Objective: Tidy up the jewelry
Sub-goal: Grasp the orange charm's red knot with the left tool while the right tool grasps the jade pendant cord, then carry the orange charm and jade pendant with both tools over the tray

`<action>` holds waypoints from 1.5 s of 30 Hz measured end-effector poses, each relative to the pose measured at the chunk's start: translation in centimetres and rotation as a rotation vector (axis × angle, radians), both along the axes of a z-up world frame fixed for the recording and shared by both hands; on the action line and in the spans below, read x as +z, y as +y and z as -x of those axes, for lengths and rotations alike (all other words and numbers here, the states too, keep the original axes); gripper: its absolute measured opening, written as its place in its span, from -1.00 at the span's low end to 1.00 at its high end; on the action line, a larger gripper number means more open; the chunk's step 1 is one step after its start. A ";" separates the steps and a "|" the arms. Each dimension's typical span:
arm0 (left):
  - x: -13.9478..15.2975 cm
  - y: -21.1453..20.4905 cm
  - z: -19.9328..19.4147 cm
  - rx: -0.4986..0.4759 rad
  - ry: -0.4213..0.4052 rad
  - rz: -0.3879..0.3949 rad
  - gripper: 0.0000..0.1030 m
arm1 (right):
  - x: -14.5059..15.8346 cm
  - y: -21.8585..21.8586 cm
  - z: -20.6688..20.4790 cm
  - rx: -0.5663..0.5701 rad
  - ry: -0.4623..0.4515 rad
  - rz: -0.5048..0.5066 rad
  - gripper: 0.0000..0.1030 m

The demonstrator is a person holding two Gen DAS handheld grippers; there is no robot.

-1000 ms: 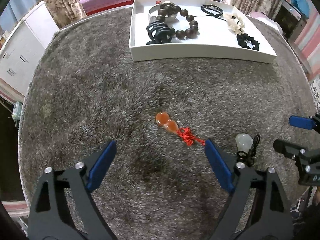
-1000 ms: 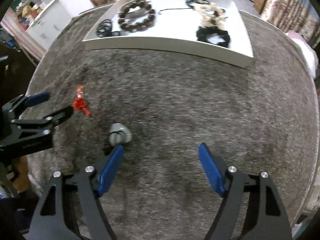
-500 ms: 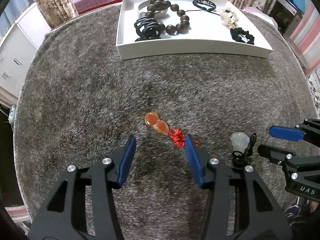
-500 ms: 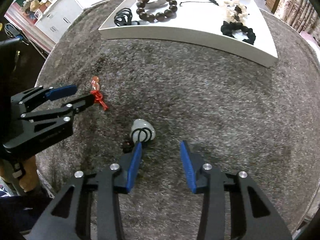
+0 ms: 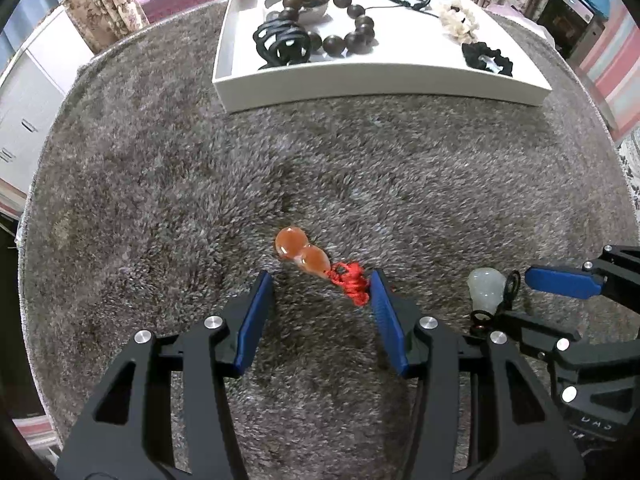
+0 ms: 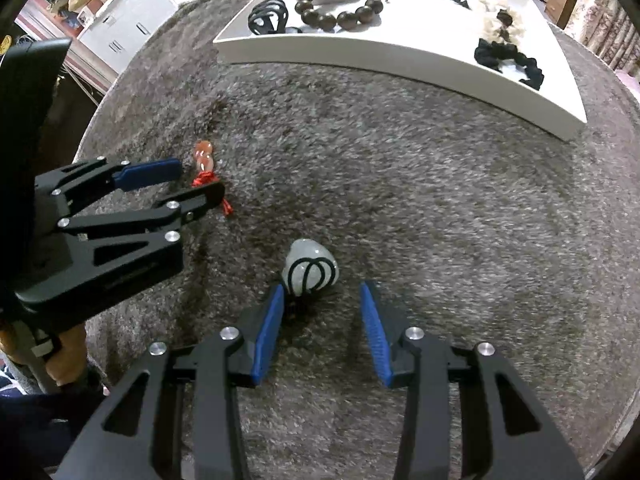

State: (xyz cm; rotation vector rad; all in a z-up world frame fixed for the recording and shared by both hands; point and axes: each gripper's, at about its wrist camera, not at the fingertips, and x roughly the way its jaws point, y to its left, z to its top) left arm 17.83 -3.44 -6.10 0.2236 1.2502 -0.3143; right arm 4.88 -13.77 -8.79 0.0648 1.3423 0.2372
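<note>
An orange gourd pendant (image 5: 303, 251) with a red knotted cord (image 5: 352, 282) lies on the grey rug. My left gripper (image 5: 320, 284) is open, its fingertips on either side of the cord, just behind the pendant. A pale jade pendant (image 6: 310, 266) with a black cord lies to the right; it also shows in the left wrist view (image 5: 486, 288). My right gripper (image 6: 322, 300) is open, its fingertips just behind the jade pendant. The orange pendant also shows in the right wrist view (image 6: 204, 155).
A white tray (image 5: 360, 84) stands at the far side of the rug, holding a brown bead bracelet (image 5: 340, 20), black hair ties (image 5: 282, 42), a cream scrunchie (image 5: 456, 22) and a black scrunchie (image 5: 486, 58). White drawers (image 6: 128, 20) stand at the left.
Both grippers have moved forward and down toward their pendants. Their jaws narrowed from wide open and are still apart.
</note>
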 end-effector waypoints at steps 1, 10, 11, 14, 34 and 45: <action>-0.1 0.0 -0.1 0.001 0.005 0.002 -0.04 | 0.0 0.1 0.0 0.001 0.000 -0.002 -0.25; -0.2 0.3 -0.1 0.003 0.011 0.014 -0.24 | -0.2 0.6 0.0 0.020 -0.003 0.007 -0.68; -0.2 0.3 -0.1 0.004 0.011 0.016 -0.26 | -0.2 0.7 0.0 0.023 -0.005 0.010 -0.69; -0.1 0.5 0.3 0.004 0.015 0.017 -0.33 | -0.3 0.8 -0.1 0.025 -0.004 0.032 -0.77; 0.3 1.1 1.1 -0.017 0.024 0.046 -0.87 | 0.3 -0.6 -0.2 0.014 -0.044 0.055 -0.89; 1.3 1.1 1.6 0.004 -0.003 0.033 -0.91 | 1.6 -2.5 0.3 -0.003 -0.096 0.021 -0.91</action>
